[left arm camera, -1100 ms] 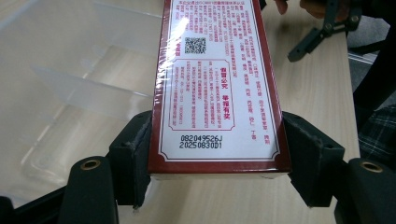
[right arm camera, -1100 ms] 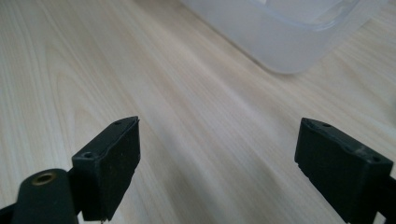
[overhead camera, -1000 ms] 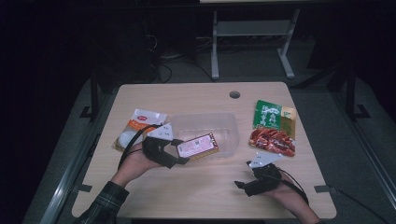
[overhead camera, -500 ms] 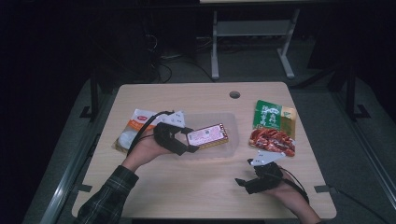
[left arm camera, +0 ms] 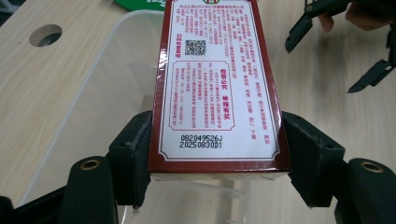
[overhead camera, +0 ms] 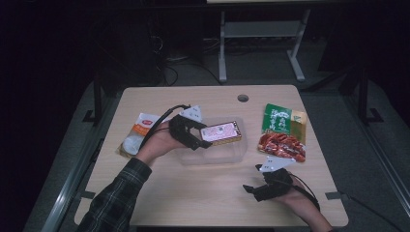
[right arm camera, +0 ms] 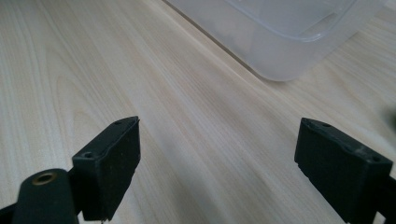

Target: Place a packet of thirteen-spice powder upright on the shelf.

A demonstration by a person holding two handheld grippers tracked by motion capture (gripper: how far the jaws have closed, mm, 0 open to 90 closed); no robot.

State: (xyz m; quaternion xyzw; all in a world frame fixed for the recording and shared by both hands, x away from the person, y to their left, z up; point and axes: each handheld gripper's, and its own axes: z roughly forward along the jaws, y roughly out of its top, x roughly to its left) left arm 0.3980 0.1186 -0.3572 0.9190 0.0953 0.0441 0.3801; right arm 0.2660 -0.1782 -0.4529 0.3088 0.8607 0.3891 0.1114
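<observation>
The left tongs (left arm camera: 217, 163) pinch a flat, glossy maroon-edged box (left arm camera: 215, 84) by its long sides, holding it level above the clear plastic tub (overhead camera: 212, 152). Best to lower it square, clear of the rim, before letting go. The right tongs (right arm camera: 217, 163) rest spread above the pale woodgrain desk (overhead camera: 193, 193).

My left gripper (left arm camera: 217, 154) has matt black plastic jaws pressed on a glossy printed cardboard box (left arm camera: 212, 84). Under it sits a smooth, translucent plastic tub (overhead camera: 212, 153). The table (right arm camera: 60, 60), at the frame's left, is pale matt wood grain.
</observation>
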